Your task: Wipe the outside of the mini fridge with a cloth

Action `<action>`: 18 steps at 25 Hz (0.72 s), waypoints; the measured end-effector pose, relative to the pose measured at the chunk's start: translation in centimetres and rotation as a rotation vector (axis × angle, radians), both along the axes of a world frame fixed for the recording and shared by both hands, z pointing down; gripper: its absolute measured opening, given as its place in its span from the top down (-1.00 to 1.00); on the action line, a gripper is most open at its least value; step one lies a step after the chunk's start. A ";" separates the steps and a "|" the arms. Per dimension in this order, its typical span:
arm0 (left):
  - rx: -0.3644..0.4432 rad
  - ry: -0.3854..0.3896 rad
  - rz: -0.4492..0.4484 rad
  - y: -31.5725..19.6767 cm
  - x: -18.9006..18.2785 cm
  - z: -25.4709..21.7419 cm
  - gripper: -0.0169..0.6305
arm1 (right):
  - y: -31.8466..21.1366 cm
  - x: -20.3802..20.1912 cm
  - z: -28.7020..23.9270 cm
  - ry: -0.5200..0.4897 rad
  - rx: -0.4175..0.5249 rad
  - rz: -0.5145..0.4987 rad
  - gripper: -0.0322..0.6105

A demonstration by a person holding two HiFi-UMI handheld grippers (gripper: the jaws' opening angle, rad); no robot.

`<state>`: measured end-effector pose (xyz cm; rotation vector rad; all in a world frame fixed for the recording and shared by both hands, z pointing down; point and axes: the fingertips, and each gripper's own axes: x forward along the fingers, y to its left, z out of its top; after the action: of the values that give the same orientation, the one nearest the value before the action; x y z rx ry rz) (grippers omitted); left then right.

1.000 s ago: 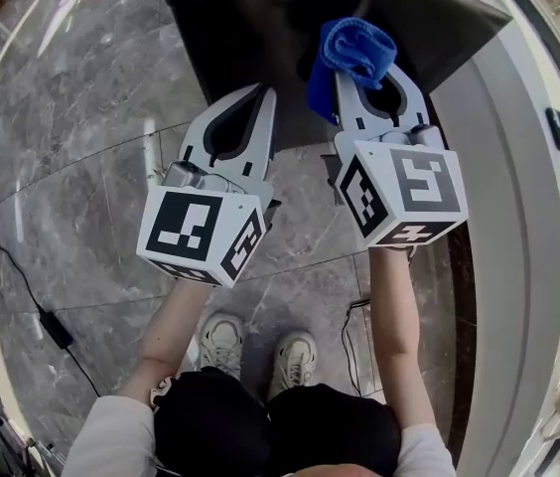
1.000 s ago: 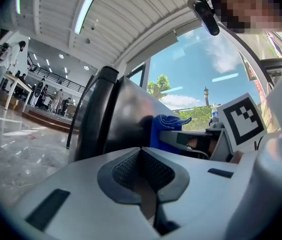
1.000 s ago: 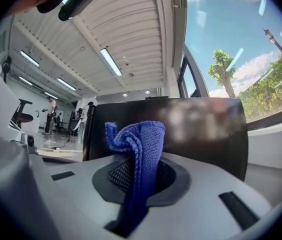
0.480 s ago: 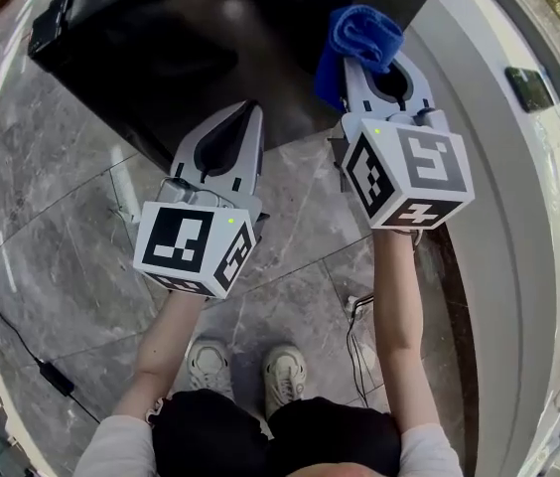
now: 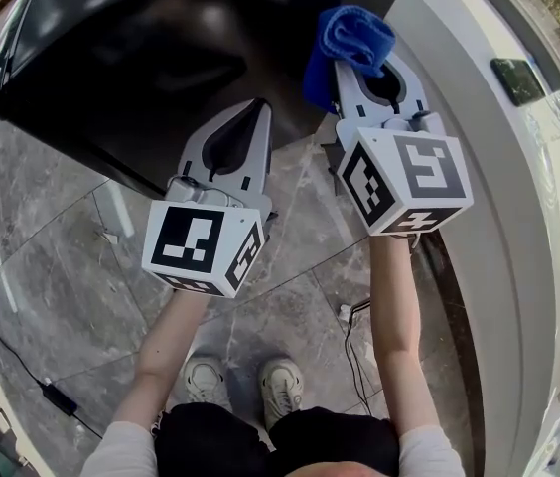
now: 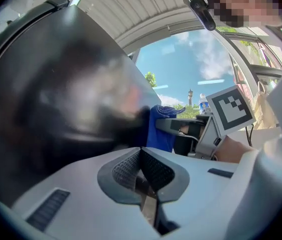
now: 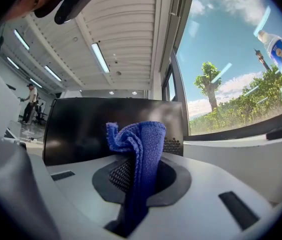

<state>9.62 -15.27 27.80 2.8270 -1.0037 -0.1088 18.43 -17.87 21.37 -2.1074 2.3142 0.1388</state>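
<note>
The right claw (image 5: 367, 60) is squeezing a soft blue cloth (image 5: 357, 36), and the cloth is sticking up out of its tips. The left claw (image 5: 245, 117) is pinched shut with nothing in it. Both are pointing at the shiny black mini fridge (image 5: 161, 58), which is standing on the grey stone floor (image 5: 62, 266). The cloth is hanging by the fridge's right edge.

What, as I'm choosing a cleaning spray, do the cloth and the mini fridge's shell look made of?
The cloth, pinched in the right gripper, looks like microfibre: blue, matte, with a fine knitted weave and soft folds. The mini fridge shell is glossy black, mirroring blurred shapes; that suits painted metal or hard plastic, and the look leaves it open.
</note>
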 end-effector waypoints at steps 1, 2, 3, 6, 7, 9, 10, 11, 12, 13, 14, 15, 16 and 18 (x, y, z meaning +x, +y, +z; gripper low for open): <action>0.000 0.003 0.005 -0.1 0.3 0.0 0.93 | -0.1 0.6 0.0 0.001 0.000 0.014 0.74; 0.001 0.007 0.010 -0.3 0.7 0.0 0.93 | -0.2 1.1 0.0 0.002 0.001 0.028 0.74; 0.003 0.014 0.014 -0.5 1.1 0.0 0.93 | -0.4 1.6 0.0 0.005 0.001 0.038 0.74; 0.009 0.023 0.024 -0.8 2.6 0.0 0.93 | -0.6 2.3 0.2 0.019 0.001 0.042 0.74; 0.010 0.024 0.031 -0.9 3.2 0.0 0.94 | -0.6 2.4 0.3 0.021 0.003 0.041 0.74; 0.016 0.028 0.046 -0.8 4.2 -0.2 0.93 | -0.6 2.7 0.3 0.017 0.005 0.044 0.74; 0.020 0.029 0.052 -0.8 4.6 -0.3 0.93 | -0.6 3.1 0.3 0.013 0.006 0.049 0.74; 0.023 0.030 0.058 -0.7 4.9 -0.4 0.93 | -0.7 3.4 0.3 0.010 0.008 0.053 0.74; 0.025 0.029 0.062 -0.6 5.2 -0.4 0.93 | -0.7 3.7 0.3 0.007 0.009 0.054 0.74; 0.026 0.028 0.065 -0.6 5.4 -0.2 0.93 | -0.7 3.9 0.3 0.007 0.010 0.050 0.74; 0.025 0.025 0.066 -0.6 5.5 0.0 0.93 | -0.8 4.0 0.4 0.008 0.011 0.044 0.74; 0.022 0.022 0.066 -0.6 5.6 0.2 0.93 | -0.8 4.1 0.4 0.011 0.012 0.039 0.74; 0.018 0.020 0.065 -0.6 5.7 0.5 0.93 | -0.8 4.2 0.4 0.013 0.012 0.035 0.74; 0.007 0.018 0.065 -0.7 5.8 1.0 0.93 | -0.8 4.4 0.4 0.015 0.014 0.037 0.74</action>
<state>15.44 -15.95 28.78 2.8566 -0.9086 -0.1314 22.86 -18.70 21.73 -2.1510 2.2757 0.1715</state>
